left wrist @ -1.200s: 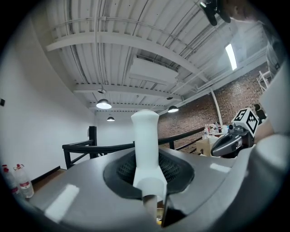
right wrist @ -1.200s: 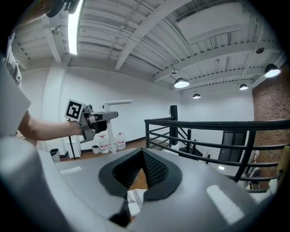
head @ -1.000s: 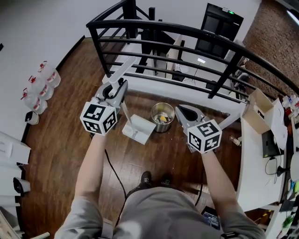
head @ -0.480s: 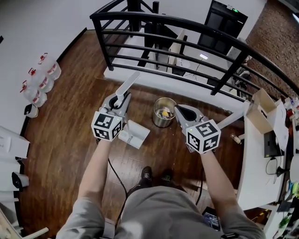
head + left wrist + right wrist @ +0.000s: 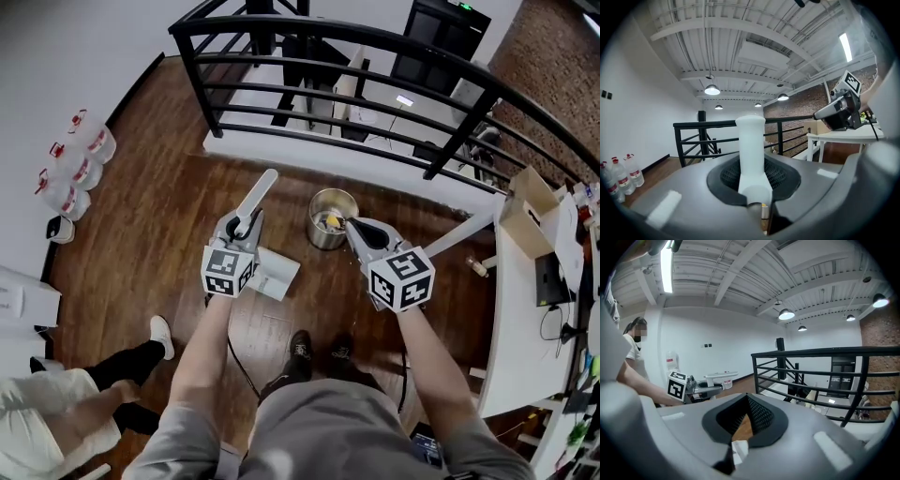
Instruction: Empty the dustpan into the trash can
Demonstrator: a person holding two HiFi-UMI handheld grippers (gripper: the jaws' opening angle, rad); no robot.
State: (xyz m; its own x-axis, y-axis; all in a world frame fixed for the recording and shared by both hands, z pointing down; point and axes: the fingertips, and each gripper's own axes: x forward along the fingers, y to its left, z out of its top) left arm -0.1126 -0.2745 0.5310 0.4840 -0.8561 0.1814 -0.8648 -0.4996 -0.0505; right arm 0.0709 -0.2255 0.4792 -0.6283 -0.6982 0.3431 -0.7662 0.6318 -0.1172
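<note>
Gripping the upright handle of the white plastic dustpan [image 5: 278, 272], the left gripper [image 5: 246, 225] has its jaws closed narrowly on that handle, left of the round silver metal trash can [image 5: 330, 217]. The pan sits low, near the can's left side. Right of the can, the right gripper [image 5: 361, 232] points toward its rim, jaws together with nothing between them.
</note>
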